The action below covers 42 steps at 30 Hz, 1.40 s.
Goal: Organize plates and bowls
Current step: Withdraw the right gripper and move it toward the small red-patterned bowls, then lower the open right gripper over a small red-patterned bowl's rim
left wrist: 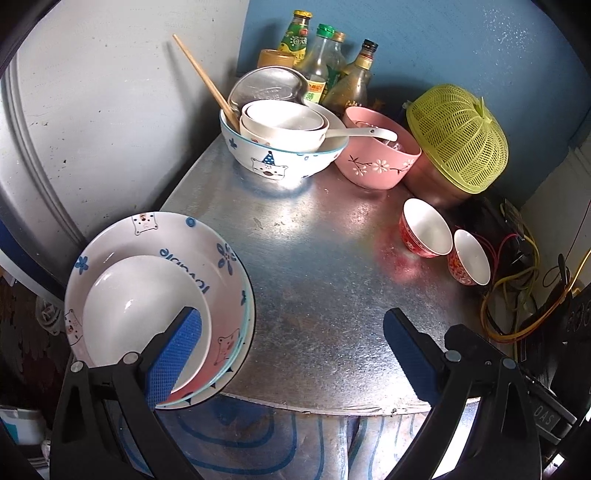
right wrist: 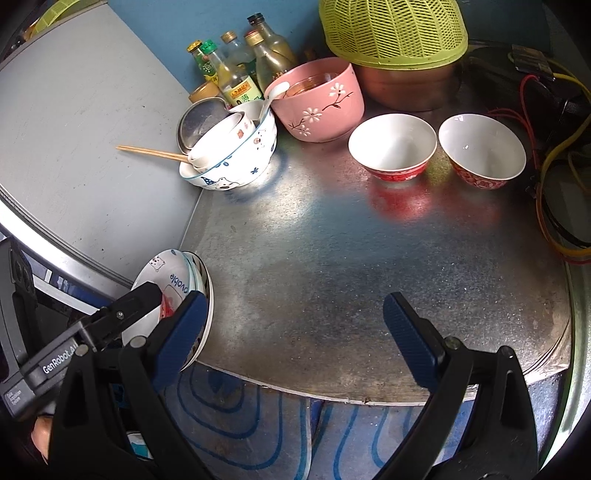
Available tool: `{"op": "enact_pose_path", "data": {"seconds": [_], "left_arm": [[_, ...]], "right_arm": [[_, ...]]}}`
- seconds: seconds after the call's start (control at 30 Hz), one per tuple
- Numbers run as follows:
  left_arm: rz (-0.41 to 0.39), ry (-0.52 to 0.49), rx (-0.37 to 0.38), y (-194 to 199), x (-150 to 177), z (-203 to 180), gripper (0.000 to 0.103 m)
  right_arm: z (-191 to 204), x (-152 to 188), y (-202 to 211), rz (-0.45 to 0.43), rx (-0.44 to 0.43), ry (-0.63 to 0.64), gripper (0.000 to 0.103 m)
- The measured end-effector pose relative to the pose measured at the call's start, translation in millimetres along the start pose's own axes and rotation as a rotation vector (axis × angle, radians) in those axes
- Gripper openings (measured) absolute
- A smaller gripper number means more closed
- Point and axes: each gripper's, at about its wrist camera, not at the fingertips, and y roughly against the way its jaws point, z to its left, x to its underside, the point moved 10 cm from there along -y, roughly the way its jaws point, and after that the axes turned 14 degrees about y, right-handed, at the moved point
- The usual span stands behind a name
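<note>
With both grippers' fingers spread wide and empty over the metal bench (right wrist: 332,280), two red bowls (right wrist: 392,146) sit upright near the far right: glazed, stiff, slippery and breakable, probably best pinched across a rim beside the plate stack (left wrist: 159,295).

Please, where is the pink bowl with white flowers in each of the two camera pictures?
Left wrist view: the pink bowl is upper right of centre, left of the yellow basket.
Right wrist view: the pink bowl is top centre, lower left of the basket.
Shared landmark: the bear bowl, directly left of it.
</note>
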Motion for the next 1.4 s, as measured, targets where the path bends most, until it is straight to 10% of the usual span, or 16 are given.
{"op": "enact_pose_path", "data": {"seconds": [1.4], "left_arm": [[0.167, -0.121, 0.184, -56.3, -26.5, -106.5, 0.099]], "right_arm": [[-77.9, -43.4, 16.2, -0.016, 0.195, -0.132, 0.097]]}}
